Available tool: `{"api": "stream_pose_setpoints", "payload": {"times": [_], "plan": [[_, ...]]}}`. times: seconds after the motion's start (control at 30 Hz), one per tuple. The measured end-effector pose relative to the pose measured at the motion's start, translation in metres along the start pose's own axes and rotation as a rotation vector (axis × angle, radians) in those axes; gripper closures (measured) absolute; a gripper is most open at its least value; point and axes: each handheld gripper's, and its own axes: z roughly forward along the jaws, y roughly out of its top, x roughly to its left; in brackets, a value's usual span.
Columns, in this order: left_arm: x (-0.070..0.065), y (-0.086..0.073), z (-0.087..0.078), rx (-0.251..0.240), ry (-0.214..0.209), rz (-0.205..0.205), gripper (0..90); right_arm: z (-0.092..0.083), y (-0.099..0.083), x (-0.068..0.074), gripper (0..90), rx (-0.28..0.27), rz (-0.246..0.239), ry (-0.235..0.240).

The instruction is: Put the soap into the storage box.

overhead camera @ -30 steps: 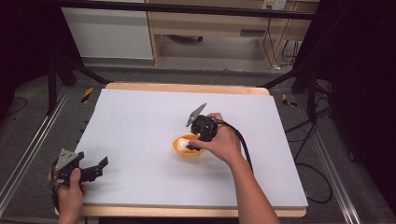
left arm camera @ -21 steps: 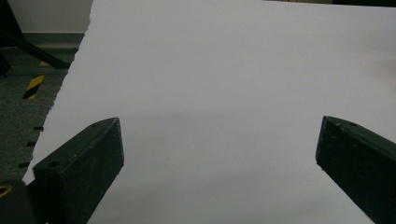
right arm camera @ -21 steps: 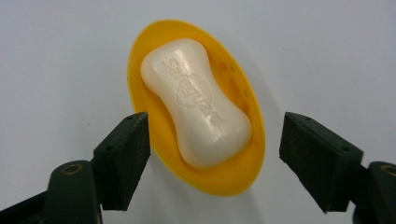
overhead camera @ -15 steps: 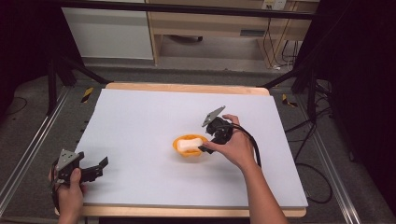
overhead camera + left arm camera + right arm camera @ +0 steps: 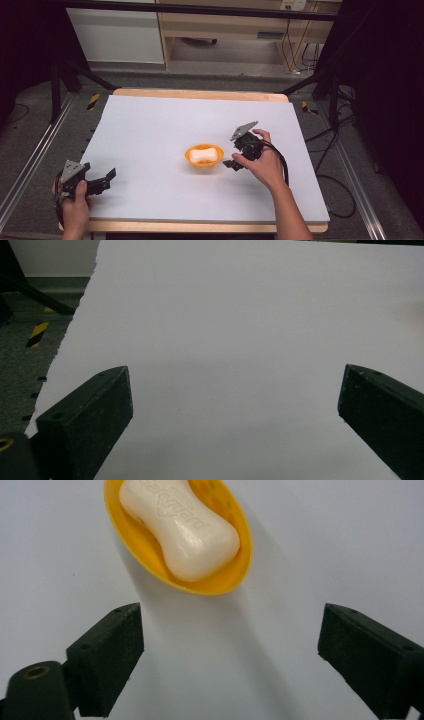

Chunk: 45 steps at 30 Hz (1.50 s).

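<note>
At the near left corner of the bench (image 5: 150,125), the left tool (image 5: 100,181) sits in the person's left hand (image 5: 75,207), jaws spread wide with bare white surface between them and nothing gripped; it looks parked, no part in the work right now. Further in, right of centre, the right tool (image 5: 231,164) is in the right hand (image 5: 265,165), pointing at the dish from just beside it; its jaws have just been opening and now stand wide apart, nothing between them but bench, so it is released. In the right gripper view the soap (image 5: 182,525) lies lengthwise inside the yellow dish (image 5: 235,575), pale bar with an embossed mark, seated flat and not hanging over the rim; the dish sits ahead of the jaw tips, apart from both pads.

Progress, my read: soap is in the dish, dish is upright near mid-bench, tool is clear of it; placement looks done; what is left is at most pulling the right hand away, or a next item if one exists, none visible on the bench.

Surface: white sheet over a wooden board, wood edge showing at near and far sides; sheet is matte, no clutter. Beyond: grey floor, metal rails along both sides, black stand legs, yellow-black tape marks, loose cables at right; far back, a wooden cabinet and a white panel; rest is dark.
</note>
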Motion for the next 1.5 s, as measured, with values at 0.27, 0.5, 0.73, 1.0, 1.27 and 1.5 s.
{"api": "stream_pose_setpoints", "payload": {"times": [0.27,0.5,0.73,1.0,1.27,1.5], "plan": [[0.0,0.0,0.0,0.0,0.001,0.002,0.6,-0.004,-0.017,-0.003,3.8,-0.012,0.022,-0.008],[0.0,0.0,0.0,-0.002,0.0,0.0,0.6,-0.008,-0.033,-0.004,1.0,-0.016,0.039,-0.017],[-0.001,0.0,0.0,-0.003,0.0,0.002,0.6,-0.017,-0.056,-0.008,0.6,-0.028,0.072,-0.037],[-0.001,0.0,0.0,-0.003,-0.002,0.005,0.7,-0.024,-0.08,-0.011,0.5,-0.053,0.102,-0.044],[-0.001,0.0,0.0,-0.004,-0.003,0.009,0.9,-0.041,-0.099,-0.013,0.5,-0.095,0.136,-0.056],[-0.001,0.0,-0.001,-0.006,-0.004,0.014,1.0,-0.05,-0.115,-0.014,0.4,-0.11,0.155,-0.082]]}}
